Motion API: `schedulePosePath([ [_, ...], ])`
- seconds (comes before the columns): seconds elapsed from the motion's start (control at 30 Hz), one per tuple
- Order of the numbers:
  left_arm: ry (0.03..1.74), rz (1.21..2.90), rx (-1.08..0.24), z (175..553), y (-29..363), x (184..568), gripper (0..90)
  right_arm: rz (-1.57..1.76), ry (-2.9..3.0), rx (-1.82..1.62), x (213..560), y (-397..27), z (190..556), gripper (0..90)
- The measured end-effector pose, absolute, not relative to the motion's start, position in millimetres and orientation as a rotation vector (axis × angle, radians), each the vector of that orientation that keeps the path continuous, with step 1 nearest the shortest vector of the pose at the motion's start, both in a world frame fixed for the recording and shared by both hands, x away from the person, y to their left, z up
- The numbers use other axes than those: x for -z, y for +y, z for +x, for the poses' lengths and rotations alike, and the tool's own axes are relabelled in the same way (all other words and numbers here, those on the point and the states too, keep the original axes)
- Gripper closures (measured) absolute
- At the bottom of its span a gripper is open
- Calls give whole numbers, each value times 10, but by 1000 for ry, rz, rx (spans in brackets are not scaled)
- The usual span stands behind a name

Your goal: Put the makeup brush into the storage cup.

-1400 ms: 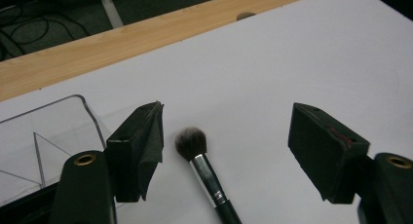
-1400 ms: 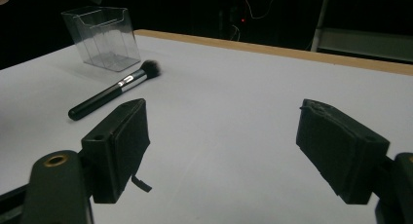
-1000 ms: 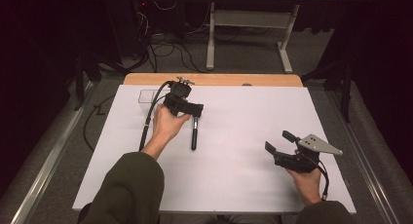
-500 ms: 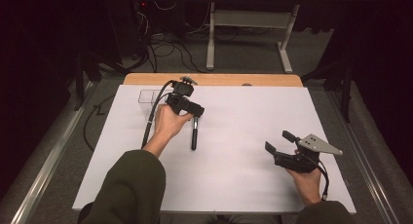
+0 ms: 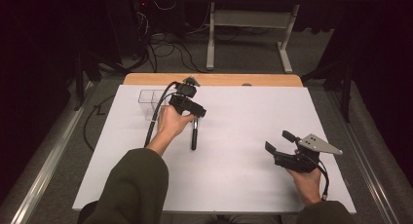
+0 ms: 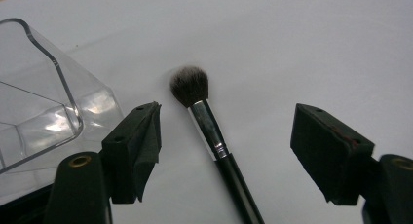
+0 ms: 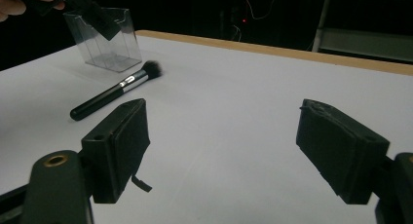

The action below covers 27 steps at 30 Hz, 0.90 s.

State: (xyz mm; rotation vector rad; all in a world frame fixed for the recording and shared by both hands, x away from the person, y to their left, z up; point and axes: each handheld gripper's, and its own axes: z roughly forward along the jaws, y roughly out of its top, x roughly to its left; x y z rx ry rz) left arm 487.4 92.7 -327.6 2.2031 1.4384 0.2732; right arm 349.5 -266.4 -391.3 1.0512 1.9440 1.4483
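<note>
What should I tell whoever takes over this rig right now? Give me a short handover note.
Left gripper: open, jaws standing either side of the makeup brush, not closed on it.
Right gripper: open, holding nothing, off to the right above the white table.
Brush lies flat on the table, bristles toward the clear plastic holder, which stands just beside it.
Done: left gripper lined up over the brush.
Left: close on the brush, lift it; it probably goes into the holder.
</note>
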Motion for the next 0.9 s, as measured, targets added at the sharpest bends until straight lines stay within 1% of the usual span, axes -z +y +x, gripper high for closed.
schedulePosePath([
  [0.13, 1455, 2213, -272, 4898, 919, 3312, 289, 1047, 1943, -1447, 3911, -2664, 3490, 213],
  [0.47, 1489, 2258, -239, 4928, 876, 3400, 291, 1054, 1944, -1454, 3912, -2670, 3492, 213],
  [0.6, 1532, 2269, -200, 4980, 862, 3471, 290, 1056, 1945, -1457, 3913, -2676, 3496, 213],
  [0.9, 1535, 2291, -185, 4998, 811, 3570, 295, 1048, 1949, -1453, 3915, -2665, 3497, 213],
])
